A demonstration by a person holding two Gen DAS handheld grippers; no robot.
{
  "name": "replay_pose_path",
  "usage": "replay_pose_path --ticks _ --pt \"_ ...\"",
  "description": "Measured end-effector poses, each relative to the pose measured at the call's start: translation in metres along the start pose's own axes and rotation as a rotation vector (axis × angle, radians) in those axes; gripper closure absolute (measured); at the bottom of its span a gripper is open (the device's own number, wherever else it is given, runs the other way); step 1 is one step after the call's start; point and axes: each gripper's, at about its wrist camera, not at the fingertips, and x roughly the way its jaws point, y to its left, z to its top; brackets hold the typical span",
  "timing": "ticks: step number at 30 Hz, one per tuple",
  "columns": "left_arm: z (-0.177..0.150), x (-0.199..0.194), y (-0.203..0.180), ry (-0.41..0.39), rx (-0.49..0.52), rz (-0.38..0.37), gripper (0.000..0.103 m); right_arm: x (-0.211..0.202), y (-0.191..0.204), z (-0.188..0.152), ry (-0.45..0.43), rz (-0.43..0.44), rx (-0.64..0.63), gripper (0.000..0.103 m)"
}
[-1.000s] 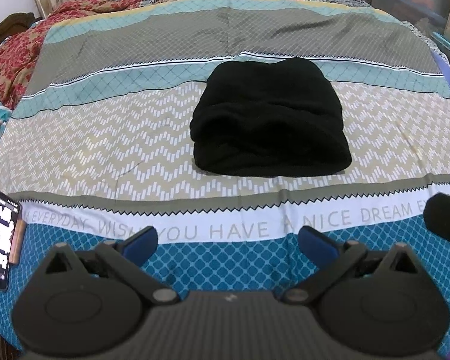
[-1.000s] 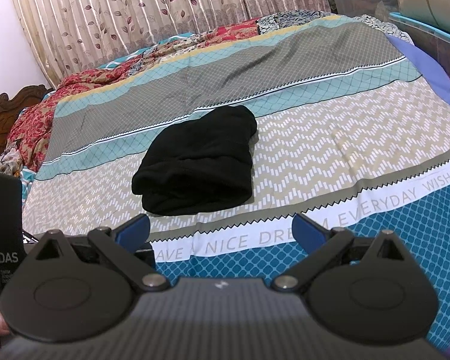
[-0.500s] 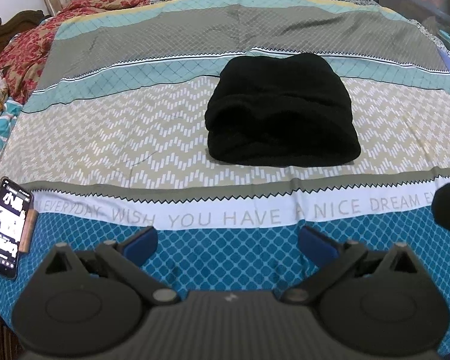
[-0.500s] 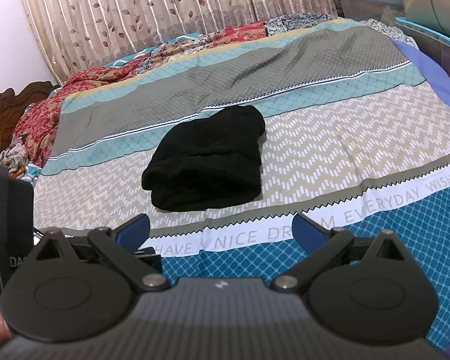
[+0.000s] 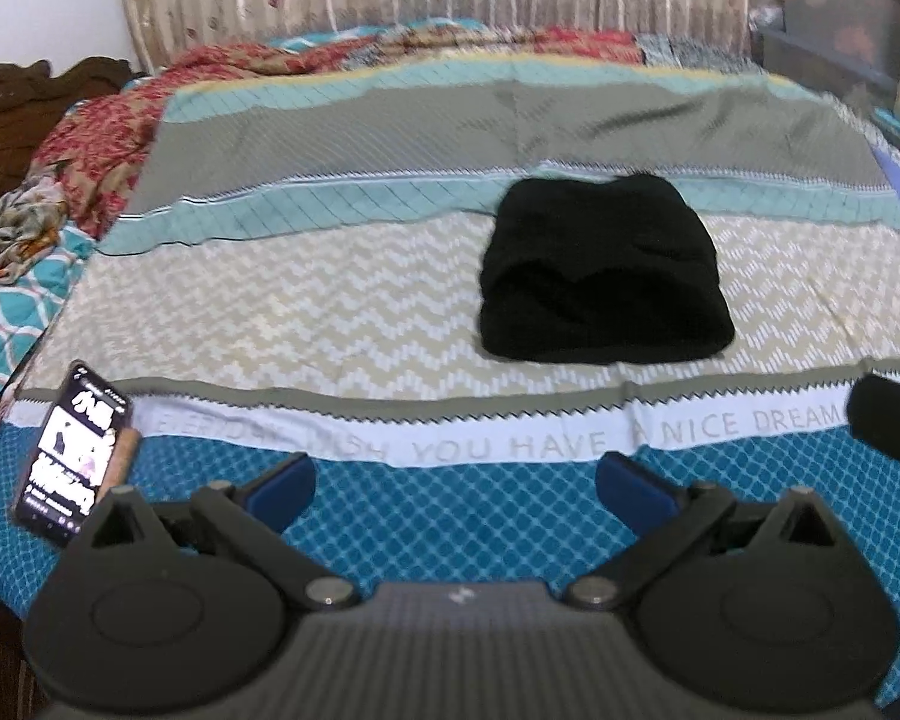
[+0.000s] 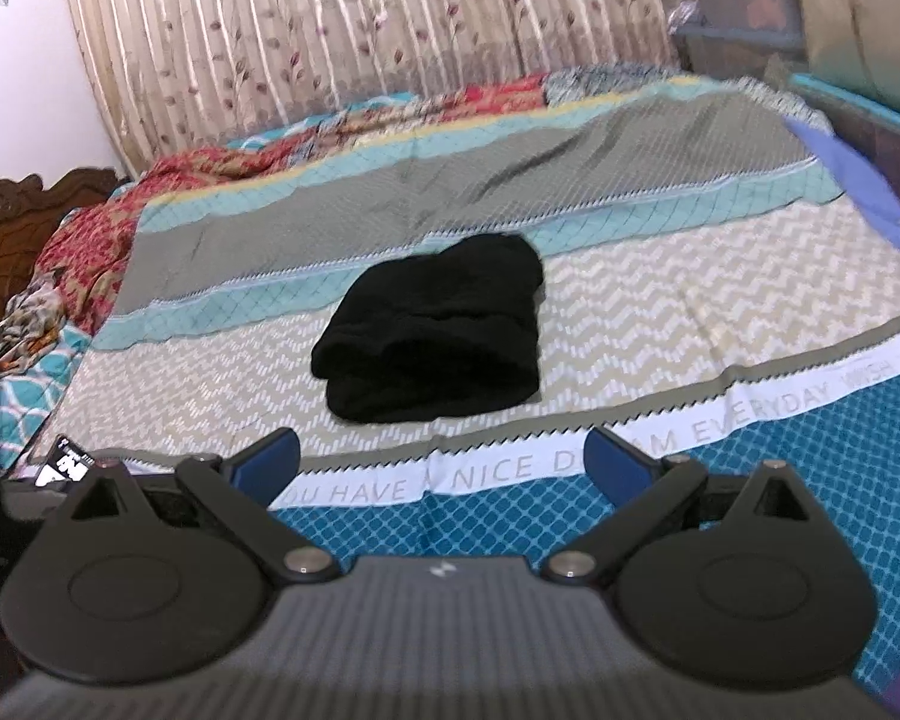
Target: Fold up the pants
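The black pants (image 5: 600,276) lie folded into a compact bundle on the patterned bedspread (image 5: 330,300), in the middle of the bed; in the right wrist view the pants (image 6: 438,330) sit slightly left of centre. My left gripper (image 5: 456,483) hangs open over the blue near edge of the bed, well short of the pants, with nothing between its blue-padded fingers. Over that same blue band my right gripper (image 6: 444,462) is open too, empty and apart from the pants.
A phone (image 5: 72,450) with a lit screen lies at the bed's near left corner. Crumpled red floral bedding (image 5: 102,138) is heaped at the far left, by a wooden headboard (image 6: 6,228). Curtains (image 6: 360,30) hang behind; storage boxes (image 5: 840,12) stand at the right.
Both grippers have drawn back and lifted, so the pants look smaller and farther and more curtain shows. The pants have not moved. Both grippers stay open.
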Motion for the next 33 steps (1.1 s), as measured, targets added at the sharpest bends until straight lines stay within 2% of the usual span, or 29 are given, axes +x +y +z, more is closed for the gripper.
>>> replay_pose_path --ticks 6,12,17,21,25,29,33 --pt "-0.009 -0.014 0.014 -0.091 -0.007 0.02 0.0 -0.002 0.014 -0.006 -0.069 -0.03 -0.063 0.001" --pt "-0.005 -0.023 0.024 -0.147 -0.036 0.01 0.0 -0.003 0.024 -0.008 -0.115 -0.021 -0.134 0.001" --pt "0.006 -0.024 0.025 -0.175 -0.025 0.018 0.0 -0.004 0.026 -0.001 -0.172 -0.027 -0.139 0.0" --pt "0.021 -0.026 0.024 -0.191 -0.013 0.03 0.0 -0.002 0.027 0.022 -0.195 -0.029 -0.103 0.0" --pt "0.04 -0.031 0.024 -0.215 -0.006 0.023 0.0 0.002 0.023 0.04 -0.15 -0.028 -0.015 0.0" --pt "0.06 -0.032 0.016 -0.233 0.008 0.004 0.0 0.003 0.018 0.04 -0.145 -0.036 0.053 0.0" --pt "0.074 -0.027 -0.005 -0.221 0.045 -0.041 0.0 -0.002 0.004 0.031 -0.162 -0.089 0.103 0.0"
